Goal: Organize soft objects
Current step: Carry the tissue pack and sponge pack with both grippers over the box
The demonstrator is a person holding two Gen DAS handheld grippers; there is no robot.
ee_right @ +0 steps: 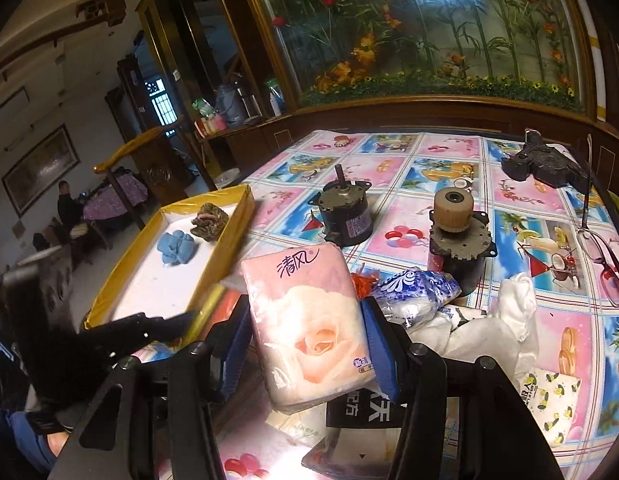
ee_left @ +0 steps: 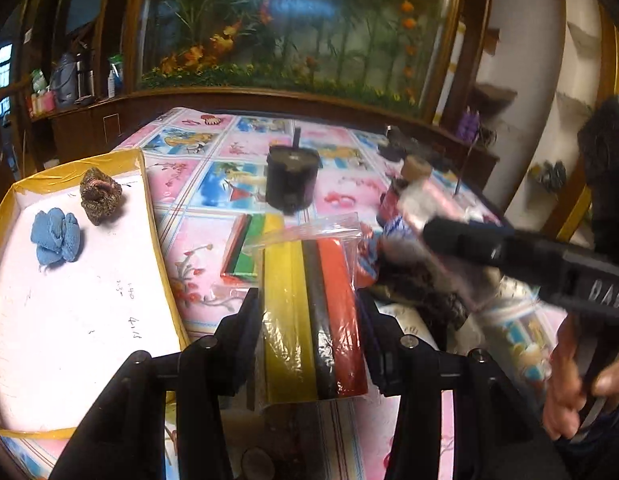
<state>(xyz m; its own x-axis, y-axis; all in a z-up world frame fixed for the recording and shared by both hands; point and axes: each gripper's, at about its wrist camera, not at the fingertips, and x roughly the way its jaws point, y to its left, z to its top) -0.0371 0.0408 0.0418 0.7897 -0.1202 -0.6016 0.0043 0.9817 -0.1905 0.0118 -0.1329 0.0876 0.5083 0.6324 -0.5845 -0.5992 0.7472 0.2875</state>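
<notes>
Left wrist view puts my left gripper (ee_left: 309, 320) nearest, its jaws pressed on both sides of a bagged pack of felt sheets (ee_left: 313, 320), yellow, black and red, lifted clear of the tablecloth (ee_left: 197, 184). Just past it a second felt pack (ee_left: 249, 248) lies flat, with a heap of soft things to its right that blurs too much for me to sort. My right gripper (ee_left: 449, 236) crosses from the right, a hand (ee_left: 573, 376) behind it. To the left is the yellow-edged tray (ee_left: 89, 320), holding a blue cloth (ee_left: 55, 236) and a brown cloth (ee_left: 100, 192) side by side. Farther off stands a black motor (ee_left: 291, 180).

Right wrist view shows me what that one hides: my right gripper (ee_right: 305, 328) clamps a pink tissue pack (ee_right: 309, 320) between its blue pads (ee_right: 379, 344), tilted, above the table. Beside it lie a blue-patterned bag (ee_right: 413, 284) and white cloths (ee_right: 493, 324); a lemon-print tissue pack (ee_right: 553, 400) sits lower right. My left gripper (ee_right: 181, 324) enters from the left with the felt pack, by the tray (ee_right: 229, 240). Beyond stand two motors (ee_right: 345, 216) (ee_right: 457, 232), glasses (ee_right: 601, 256) at the right edge, and a black part (ee_right: 545, 164) at the far corner
</notes>
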